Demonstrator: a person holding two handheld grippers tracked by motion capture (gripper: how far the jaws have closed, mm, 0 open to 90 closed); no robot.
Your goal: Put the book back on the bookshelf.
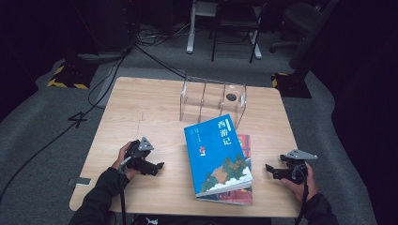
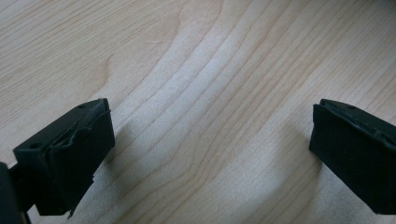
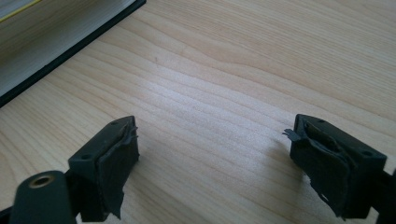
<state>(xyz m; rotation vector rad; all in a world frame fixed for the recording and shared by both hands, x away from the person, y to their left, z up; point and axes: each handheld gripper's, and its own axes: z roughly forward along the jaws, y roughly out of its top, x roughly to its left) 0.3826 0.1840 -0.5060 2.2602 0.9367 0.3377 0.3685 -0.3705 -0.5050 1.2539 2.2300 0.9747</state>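
Now the left gripper (image 1: pixel 159 166) and the right gripper (image 1: pixel 269 168) both rest low on the desk (image 1: pixel 141 108), jaws wide apart with nothing between them. Their black pads (image 2: pixel 77 154) look soft and frayed at the edges. Pale, smooth wood with wavy grain makes up the desk. Between the grippers lies a flat blue book (image 1: pixel 217 152) on top of a red book (image 1: pixel 244 140), which is mostly hidden. Just beyond them stands a clear plastic box (image 1: pixel 213 101) with dividers, hard to make out.
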